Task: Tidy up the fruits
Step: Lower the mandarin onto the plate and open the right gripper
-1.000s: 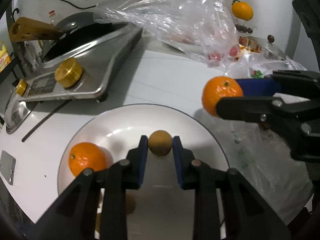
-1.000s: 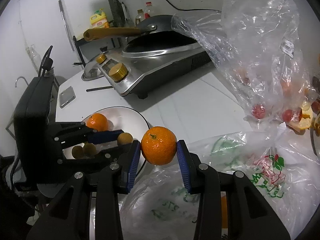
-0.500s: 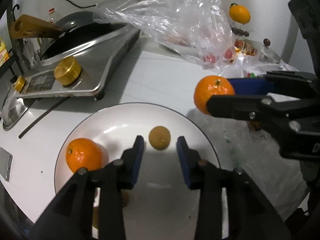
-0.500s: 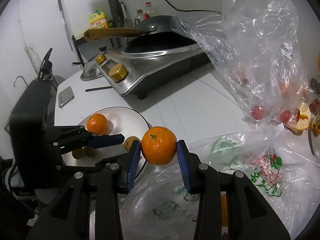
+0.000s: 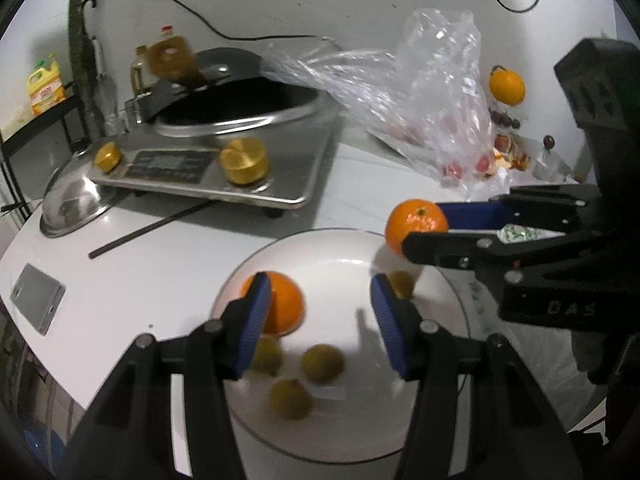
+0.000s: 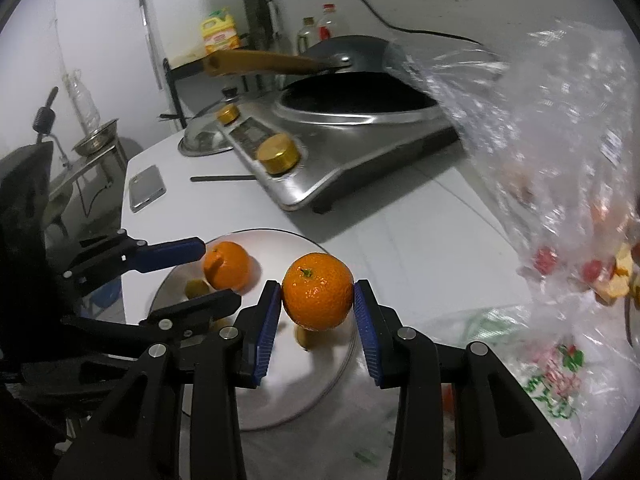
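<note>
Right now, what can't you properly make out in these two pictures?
- Small brown fruits on the plate, left wrist view: motion-blurred, kind unclear.
- Fruit under the held orange, right wrist view: mostly hidden by it.
- Clear bag contents, right wrist view: blurred, cut off at the edge.
- Left claw: open, empty.

Three oranges show in the left wrist view — one on the white plate (image 5: 344, 240), one gripped above its rim, one far back by the wall. Four small greenish-brown fruits lie on that plate. Two gold knobs sit on the cooker (image 5: 224, 168) — plus one wok, two grippers.
</note>
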`<state>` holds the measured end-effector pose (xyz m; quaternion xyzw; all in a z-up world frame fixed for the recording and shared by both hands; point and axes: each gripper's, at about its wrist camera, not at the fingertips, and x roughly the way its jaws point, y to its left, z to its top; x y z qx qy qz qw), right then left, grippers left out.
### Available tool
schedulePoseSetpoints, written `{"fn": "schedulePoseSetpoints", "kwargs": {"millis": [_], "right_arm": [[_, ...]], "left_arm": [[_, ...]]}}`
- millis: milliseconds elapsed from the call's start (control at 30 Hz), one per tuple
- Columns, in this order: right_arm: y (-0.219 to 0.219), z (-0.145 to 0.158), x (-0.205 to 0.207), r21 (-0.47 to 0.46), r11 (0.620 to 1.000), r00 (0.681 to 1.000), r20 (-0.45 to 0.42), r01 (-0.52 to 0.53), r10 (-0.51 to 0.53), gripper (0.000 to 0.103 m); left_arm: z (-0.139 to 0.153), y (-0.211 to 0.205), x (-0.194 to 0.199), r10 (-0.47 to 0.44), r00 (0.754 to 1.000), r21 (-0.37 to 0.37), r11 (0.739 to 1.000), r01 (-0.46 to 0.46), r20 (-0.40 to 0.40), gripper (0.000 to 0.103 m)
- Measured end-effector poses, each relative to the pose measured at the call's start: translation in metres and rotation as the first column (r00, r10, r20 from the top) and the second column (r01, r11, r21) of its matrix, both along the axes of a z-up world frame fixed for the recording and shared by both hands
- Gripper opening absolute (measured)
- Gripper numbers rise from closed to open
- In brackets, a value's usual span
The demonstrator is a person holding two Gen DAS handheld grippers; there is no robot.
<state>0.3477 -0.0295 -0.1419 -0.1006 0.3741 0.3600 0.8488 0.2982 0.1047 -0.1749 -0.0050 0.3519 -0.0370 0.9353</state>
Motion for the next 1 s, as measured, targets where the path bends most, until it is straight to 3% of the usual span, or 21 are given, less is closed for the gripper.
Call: {"fn": "schedulePoseSetpoints", "kwargs": {"millis": [433,867,933,1000], "right_arm": [[0.047,-0.028,0.008,-0.063,0.997,0.998,-0.04,-0.046,0.043,0.04],[0.058,-0.043,0.013,-0.104,0.994,0.997,-0.066,-0.043,0.036,0.04],[0.057,-0.043,0.013,-0.106,0.993,0.997,-0.065,-0.042,0.036,0.042],[0.056,-0.041,0.012,-0.105,0.994,0.998,-0.061,-0.037,0.031,0.054]], "left_arm": [[-0.011,0.044,-0.009,0.078,0.997,-0.035,0.996,-0.078,0.002,0.053],[-0.016,0.049,-0.011,0.095,0.995,-0.047,0.994,-0.096,-0.009,0.053],[-0.014,0.047,-0.013,0.095,0.995,-0.045,0.994,-0.095,-0.004,0.053],[-0.012,0.046,-0.016,0.099,0.995,-0.043,0.994,-0.099,0.002,0.053]]}}
